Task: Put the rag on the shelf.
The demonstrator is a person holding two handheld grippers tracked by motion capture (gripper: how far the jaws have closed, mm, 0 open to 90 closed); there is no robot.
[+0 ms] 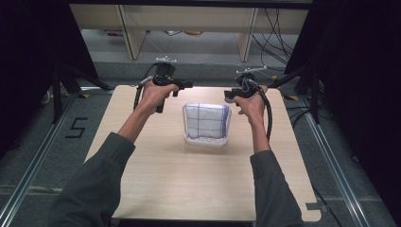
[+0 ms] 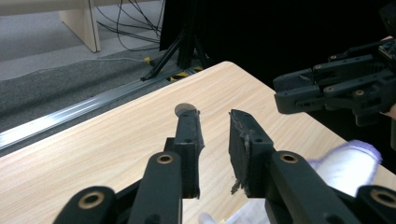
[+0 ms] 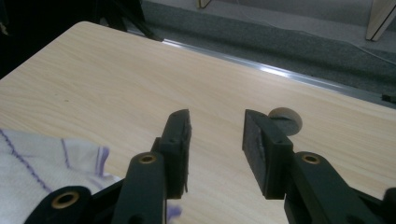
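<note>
Lab-type recording setup – black curtains (image 1: 28,71), floor rails (image 1: 33,165), loose cables (image 1: 276,33), tripod legs (image 1: 66,85), taped no. "5" (image 1: 76,127)

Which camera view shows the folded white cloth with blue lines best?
The high view shows the white cloth best: it lies whole inside a clear container on the table. The left gripper view catches a blurred edge of it at lower right; the right gripper view shows one corner at lower left.
</note>
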